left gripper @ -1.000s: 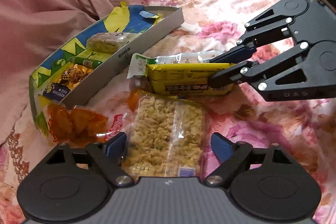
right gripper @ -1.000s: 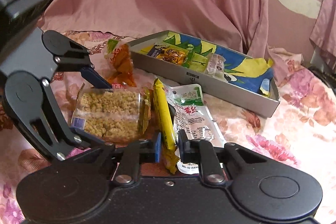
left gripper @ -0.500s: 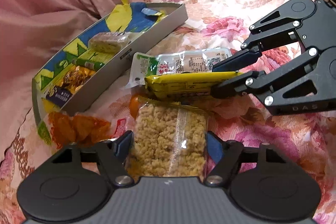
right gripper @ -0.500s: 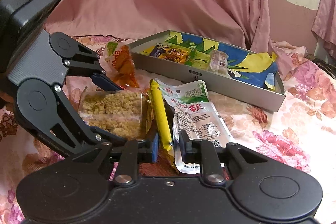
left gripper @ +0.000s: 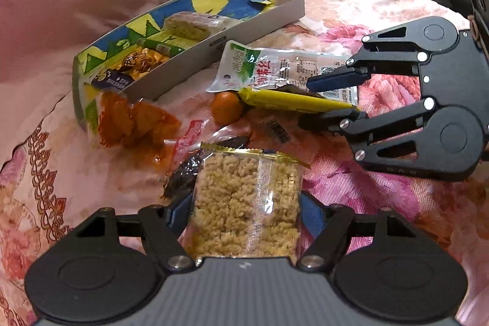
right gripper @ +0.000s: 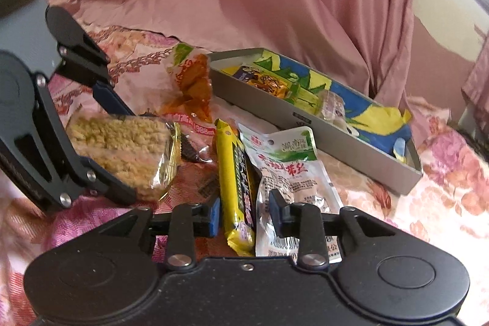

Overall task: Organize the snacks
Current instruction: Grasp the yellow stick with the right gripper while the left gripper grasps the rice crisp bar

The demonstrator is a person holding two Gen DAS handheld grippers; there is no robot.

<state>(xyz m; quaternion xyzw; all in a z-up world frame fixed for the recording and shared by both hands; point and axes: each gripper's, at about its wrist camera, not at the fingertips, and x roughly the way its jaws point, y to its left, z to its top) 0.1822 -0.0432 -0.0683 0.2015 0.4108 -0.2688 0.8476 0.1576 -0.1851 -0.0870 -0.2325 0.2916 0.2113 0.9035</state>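
the grey tray (left gripper: 195,63) already holds a few snacks: a pale rice bar, a green stick and a gold-wrapped packet. most of the job is left, judging by what lies outside it on the floral cloth (left gripper: 351,5).

the left hand-held gripper (left gripper: 244,213) pinches the crispy rice packet (left gripper: 244,203) by its sides, on the near side of the tray. the right hand-held gripper (right gripper: 244,214) is opening; the yellow bar (right gripper: 235,179) lies between its spread jaws, and the pads look clear of it.

beside the yellow bar, toward the tray, lies the white-and-green pouch (right gripper: 290,170). the orange chip bag (left gripper: 131,121) rests against the tray's end, with a small orange fruit (left gripper: 226,107) and a dark wrapper (left gripper: 186,170) nearby.
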